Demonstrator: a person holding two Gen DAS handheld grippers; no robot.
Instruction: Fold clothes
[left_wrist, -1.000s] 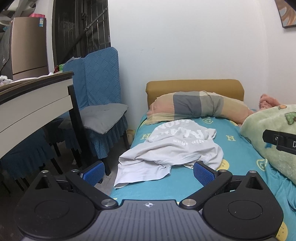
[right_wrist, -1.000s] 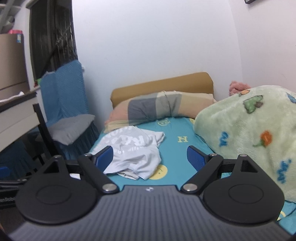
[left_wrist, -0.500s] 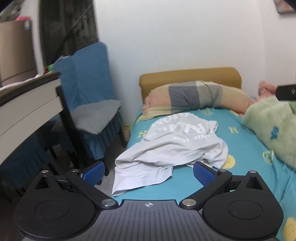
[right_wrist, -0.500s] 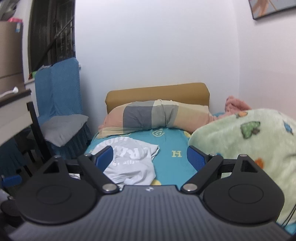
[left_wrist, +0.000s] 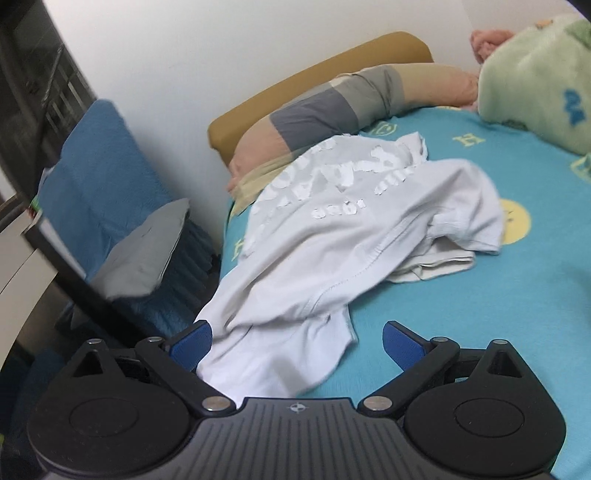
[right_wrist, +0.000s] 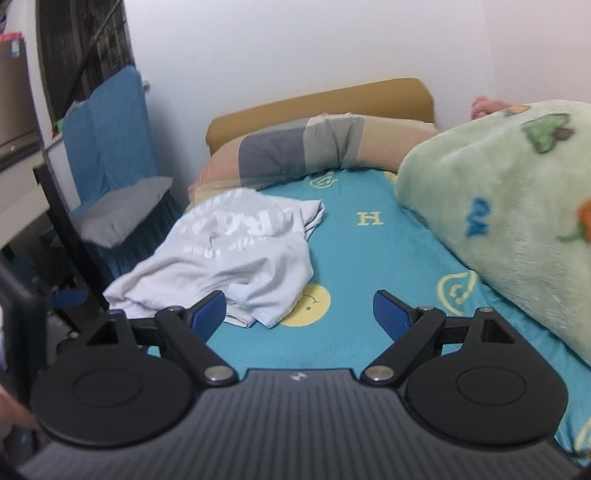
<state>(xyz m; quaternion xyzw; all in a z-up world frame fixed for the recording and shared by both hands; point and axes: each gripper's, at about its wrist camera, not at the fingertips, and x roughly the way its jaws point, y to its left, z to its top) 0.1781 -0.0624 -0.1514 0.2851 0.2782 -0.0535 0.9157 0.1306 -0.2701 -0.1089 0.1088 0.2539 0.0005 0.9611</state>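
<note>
White T-shirt lies crumpled at frame centre on the teal bedsheet, one hem hanging over the bed's left edge. My left gripper is spread wide, hem between pads. My right gripper gapes, empty, lower centre.

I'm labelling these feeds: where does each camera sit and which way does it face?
Left wrist: on the open left gripper, tilted down at the crumpled white printed T-shirt hanging off the bed edge.
Right wrist: on the open right gripper, facing up the turquoise patterned bedsheet.
Both show T-shirt, sheet and striped pillow.
</note>
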